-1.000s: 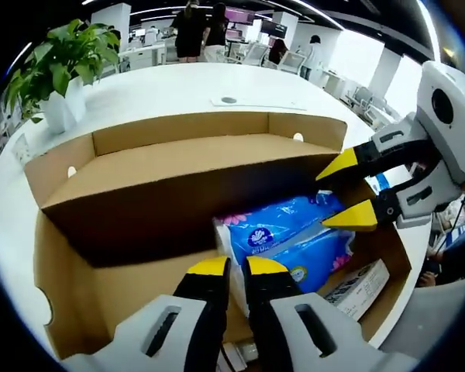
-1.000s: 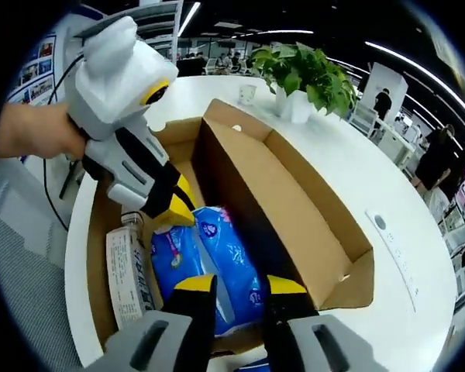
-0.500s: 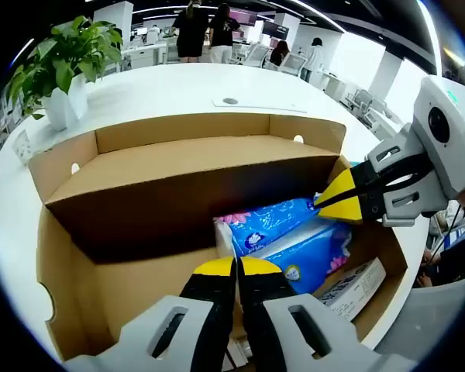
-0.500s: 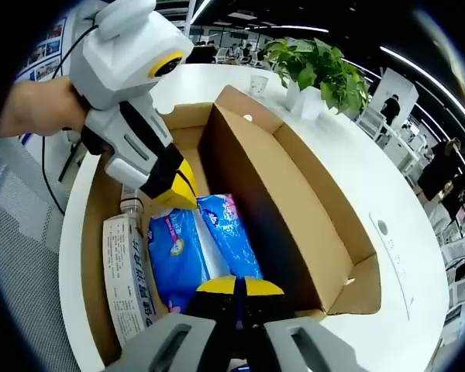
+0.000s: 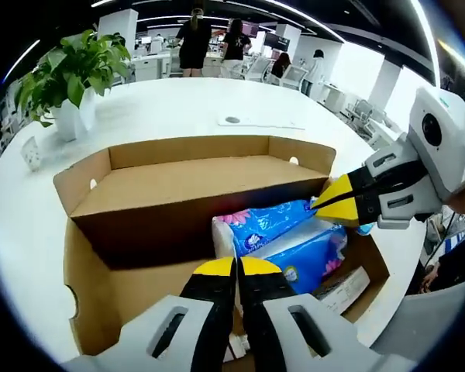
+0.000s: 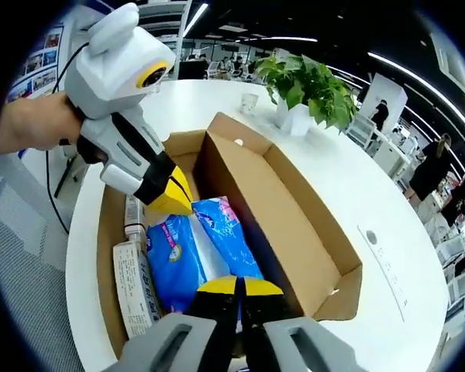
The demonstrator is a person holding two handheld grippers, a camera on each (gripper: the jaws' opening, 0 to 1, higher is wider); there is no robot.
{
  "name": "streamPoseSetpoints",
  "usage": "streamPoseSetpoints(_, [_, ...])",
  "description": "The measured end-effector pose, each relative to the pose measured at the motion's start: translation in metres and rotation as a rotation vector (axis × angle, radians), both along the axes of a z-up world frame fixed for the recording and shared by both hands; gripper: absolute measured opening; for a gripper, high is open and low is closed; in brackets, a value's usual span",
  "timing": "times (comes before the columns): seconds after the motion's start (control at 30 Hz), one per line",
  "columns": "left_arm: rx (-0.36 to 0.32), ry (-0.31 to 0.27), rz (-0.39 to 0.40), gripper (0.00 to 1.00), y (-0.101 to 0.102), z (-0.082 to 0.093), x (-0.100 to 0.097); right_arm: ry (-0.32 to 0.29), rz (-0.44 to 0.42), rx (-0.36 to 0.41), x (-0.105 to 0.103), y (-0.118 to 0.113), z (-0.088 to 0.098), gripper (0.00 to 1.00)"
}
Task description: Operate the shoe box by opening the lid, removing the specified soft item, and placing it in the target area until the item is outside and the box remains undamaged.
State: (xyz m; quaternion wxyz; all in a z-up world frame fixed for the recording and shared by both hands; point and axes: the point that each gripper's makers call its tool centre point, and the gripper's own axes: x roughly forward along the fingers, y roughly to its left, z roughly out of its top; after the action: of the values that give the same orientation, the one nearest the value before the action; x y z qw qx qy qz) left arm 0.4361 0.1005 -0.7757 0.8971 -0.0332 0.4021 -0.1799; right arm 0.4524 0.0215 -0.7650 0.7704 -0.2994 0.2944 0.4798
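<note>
Pinching a crinkly blue plastic tissue pack (image 5: pixel 283 236) inside the cardboard shoe box (image 5: pixel 178 167), both tongs (image 5: pixel 234 267) (image 6: pixel 236 285) sit closed.

A big round white desk (image 5: pixel 170 108) stands in an open-plan office under long ceiling strip lights (image 6: pixel 418 74). A leafy potted plant (image 5: pixel 66 77) in a white pot sits on it, a small cup (image 6: pixel 249 101) near it. People (image 5: pixel 192 46) stand among white workstations (image 5: pixel 151 66) behind; grey floor (image 6: pixel 19 279) below
</note>
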Motion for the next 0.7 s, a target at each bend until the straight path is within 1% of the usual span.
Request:
streamPoseSetpoints(0.17, [-0.003, -0.020, 0.003, 0.00, 0.000, 0.015, -0.004, -0.020, 0.006, 0.016, -0.001, 0.003, 0.014, 0.00])
streamPoseSetpoints(0.4, [-0.008, -0.040, 0.002, 0.00, 0.000, 0.030, -0.008, -0.041, 0.014, 0.029, -0.003, 0.005, 0.028, 0.00])
streamPoseSetpoints(0.7, [-0.016, -0.068, -0.011, 0.00, -0.005, 0.052, -0.008, -0.058, 0.012, 0.048, -0.004, -0.001, 0.050, 0.00])
